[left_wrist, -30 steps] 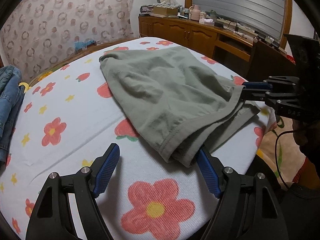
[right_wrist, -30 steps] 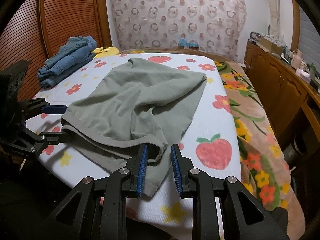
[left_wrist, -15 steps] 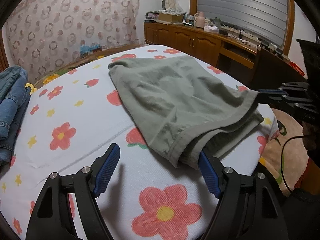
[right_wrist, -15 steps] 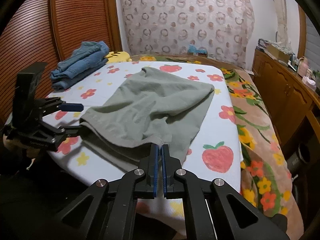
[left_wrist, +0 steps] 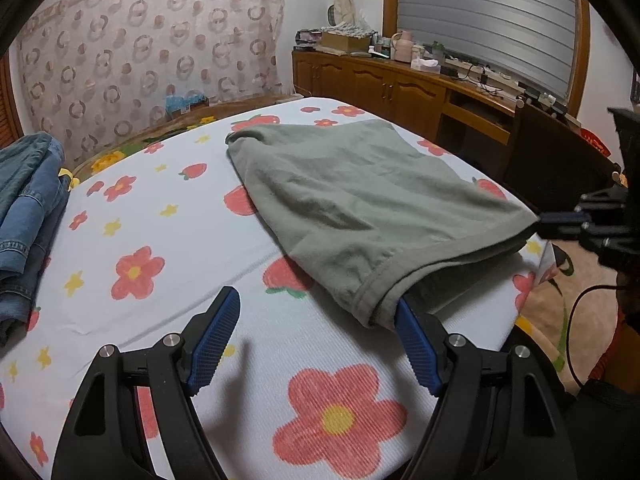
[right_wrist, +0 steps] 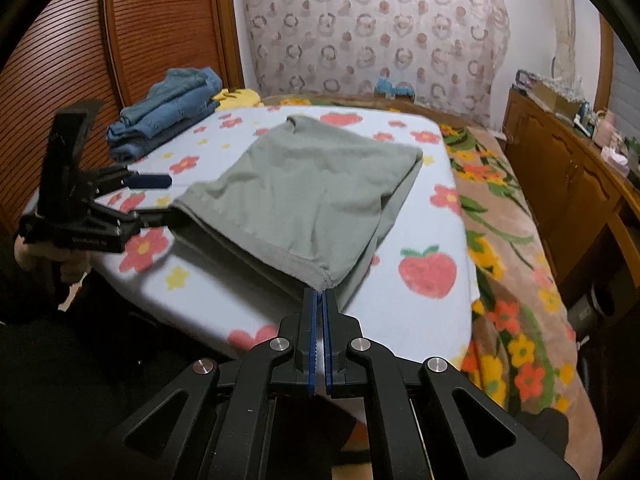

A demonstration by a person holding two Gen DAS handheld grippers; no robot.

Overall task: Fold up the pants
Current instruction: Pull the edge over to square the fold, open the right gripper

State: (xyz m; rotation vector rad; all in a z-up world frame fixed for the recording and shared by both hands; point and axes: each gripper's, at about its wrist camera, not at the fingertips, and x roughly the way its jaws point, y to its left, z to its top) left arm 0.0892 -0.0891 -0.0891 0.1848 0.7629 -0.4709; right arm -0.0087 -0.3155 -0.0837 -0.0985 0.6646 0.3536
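On the flower-print bed (right_wrist: 416, 312), the green pants (right_wrist: 312, 196) lie flat near the front edge, waistband toward me. My right gripper (right_wrist: 319, 300) has just pressed together on the band's near corner, to lift it for a fold. My left gripper (left_wrist: 316, 336) stands spread, one pad (left_wrist: 416, 344) tucked under the other corner. Bare sheet beyond gives room; folded jeans (right_wrist: 168, 108) sit well apart.

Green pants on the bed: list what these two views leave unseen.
- Left wrist view: the pants hide the tip of one finger of the left tool, so contact is unclear.
- Right wrist view: the corner inside the right tool is covered by its pads.
- Both views: the underside against the bed sheet is hidden.
- Left wrist view: the jeans are cut by the frame edge.
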